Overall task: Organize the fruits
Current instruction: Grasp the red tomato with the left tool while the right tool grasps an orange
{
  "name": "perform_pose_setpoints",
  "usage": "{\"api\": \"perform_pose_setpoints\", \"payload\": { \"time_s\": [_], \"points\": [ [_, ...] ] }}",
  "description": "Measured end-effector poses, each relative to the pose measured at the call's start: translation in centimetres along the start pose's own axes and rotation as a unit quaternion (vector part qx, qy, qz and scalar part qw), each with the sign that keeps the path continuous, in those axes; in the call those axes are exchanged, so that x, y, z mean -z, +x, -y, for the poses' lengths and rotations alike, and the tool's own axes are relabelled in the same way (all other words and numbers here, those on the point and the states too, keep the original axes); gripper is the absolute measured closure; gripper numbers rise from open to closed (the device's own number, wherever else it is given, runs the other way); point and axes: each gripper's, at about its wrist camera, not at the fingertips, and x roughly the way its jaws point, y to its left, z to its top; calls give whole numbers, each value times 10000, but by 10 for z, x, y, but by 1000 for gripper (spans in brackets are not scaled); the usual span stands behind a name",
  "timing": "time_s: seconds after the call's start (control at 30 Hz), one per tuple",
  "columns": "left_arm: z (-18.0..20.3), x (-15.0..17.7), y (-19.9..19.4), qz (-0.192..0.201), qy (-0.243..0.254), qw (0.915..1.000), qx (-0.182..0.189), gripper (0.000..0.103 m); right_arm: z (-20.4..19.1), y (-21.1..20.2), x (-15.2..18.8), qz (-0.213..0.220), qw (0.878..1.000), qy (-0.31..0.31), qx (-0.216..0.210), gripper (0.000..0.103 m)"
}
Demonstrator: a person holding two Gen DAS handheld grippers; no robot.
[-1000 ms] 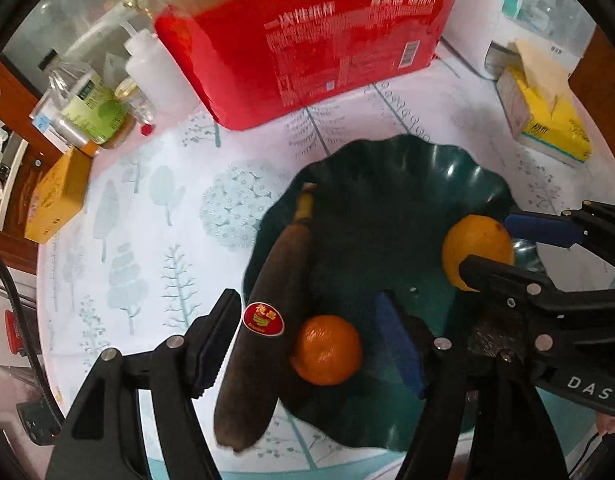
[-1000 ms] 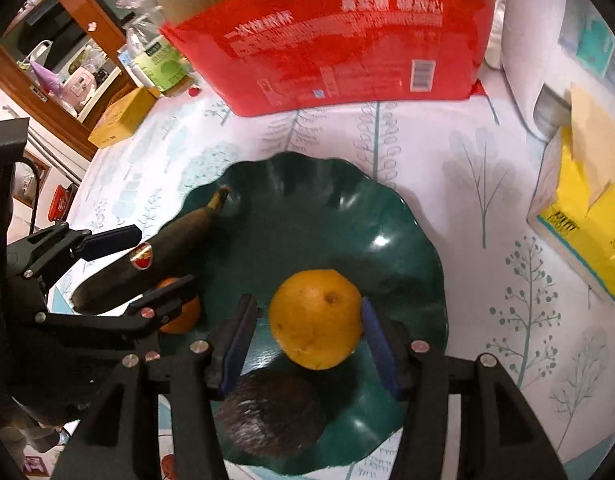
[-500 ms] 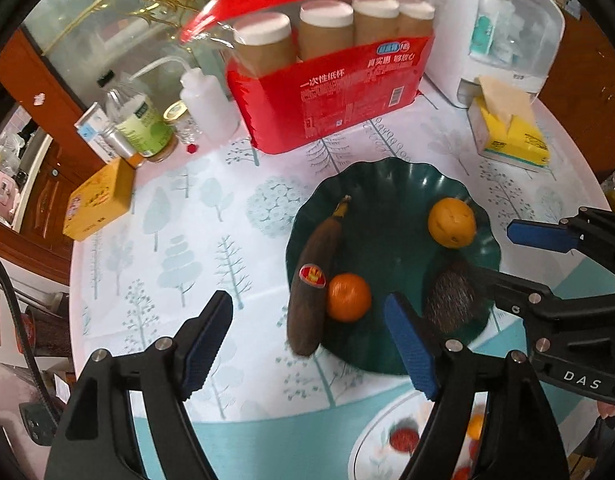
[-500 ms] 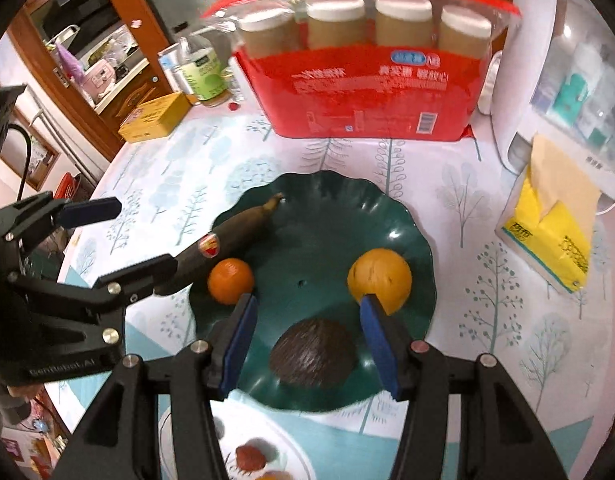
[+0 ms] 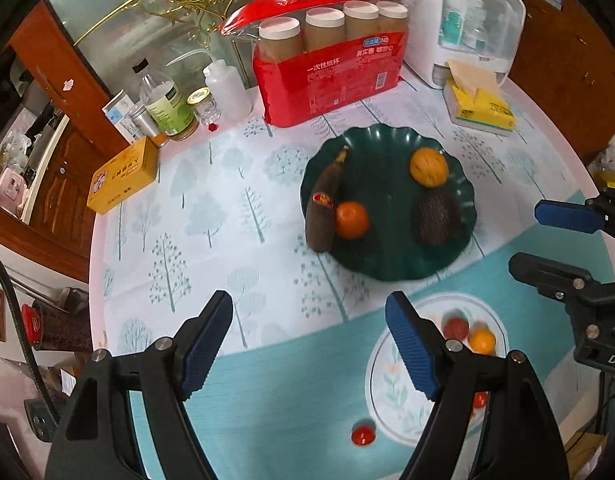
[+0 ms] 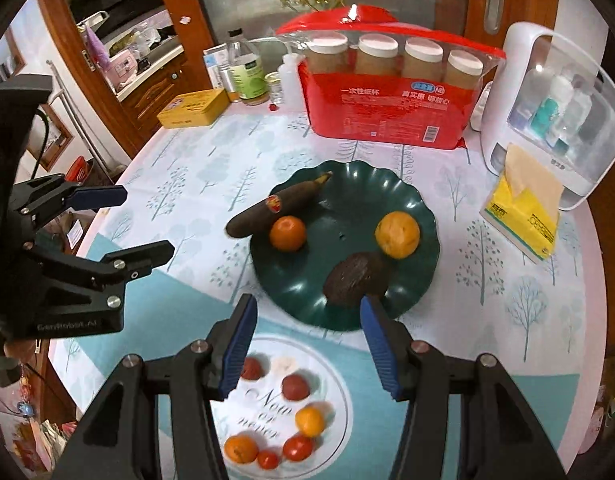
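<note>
A dark green scalloped plate [image 6: 403, 200] [image 5: 387, 140] holds a blackened banana [image 6: 279, 208] [image 5: 325, 204], a small orange [image 6: 287, 233] [image 5: 351, 220], a yellow-orange citrus [image 6: 397, 234] [image 5: 428, 167] and a dark rough avocado [image 6: 353, 278] [image 5: 437, 220]. Nearer me a white plate [image 6: 331, 364] [image 5: 391, 384] carries several small red and orange fruits. One red fruit [image 5: 363, 436] lies on the cloth beside it. My left gripper [image 5: 309, 344] [image 6: 143, 220] hangs open above the cloth, nothing between its fingers. My right gripper [image 6: 307, 340] [image 5: 547, 236] is open too, above the gap between the plates.
At the back stand a red pack of paper cups [image 6: 387, 100], a white dispenser [image 6: 547, 108], a yellow tissue pack [image 6: 523, 212], bottles and a jar [image 5: 175, 100] and a yellow box [image 6: 193, 108]. The round table's edge [image 5: 95, 240] curves along the left.
Both grippers have pulled back and up from the green plate, leaving the small orange and the yellow citrus lying on it. The white plate has come into view.
</note>
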Motion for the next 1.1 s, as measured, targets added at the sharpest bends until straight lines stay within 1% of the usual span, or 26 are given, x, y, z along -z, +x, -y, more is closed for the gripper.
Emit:
{"api": "perform_pose_setpoints", "payload": {
  "time_s": [0.17, 0.27, 0.33, 0.53, 0.67, 0.77, 0.83, 0.93, 1.1],
  "points": [
    [-2, 26, -18, 115, 75, 9999, 105, 25, -18, -18, 24, 142, 9999, -10, -38, 48],
    [-4, 43, -29, 250, 114, 9995, 141, 25, -28, -26, 41, 214, 9998, 23, -43, 48],
    [-4, 52, -32, 319, 140, 9993, 126, 23, -34, -28, 54, 250, 9997, 52, -44, 48],
    [0, 94, -30, 466, 139, 9988, 16, 23, -52, -24, 95, 238, 9996, 118, -37, 48],
    [3, 120, -17, 461, -79, 9989, 49, 23, -64, -14, 122, 224, 9997, -34, 80, 48],
    [7, 139, 1, 401, -200, 9990, -22, 23, -72, -2, 139, 185, 9994, -221, 165, 48],
    [13, 152, 16, 277, -212, 9994, -61, 23, -74, 8, 149, 108, 9994, -286, 153, 48],
    [22, 166, 36, 127, -182, 9998, -19, 23, -78, 24, 160, -20, 9990, -414, 159, 48],
    [35, 184, 62, -142, -153, 9998, -16, 23, -80, 48, 173, -227, 9976, -633, 153, 48]
  ]
}}
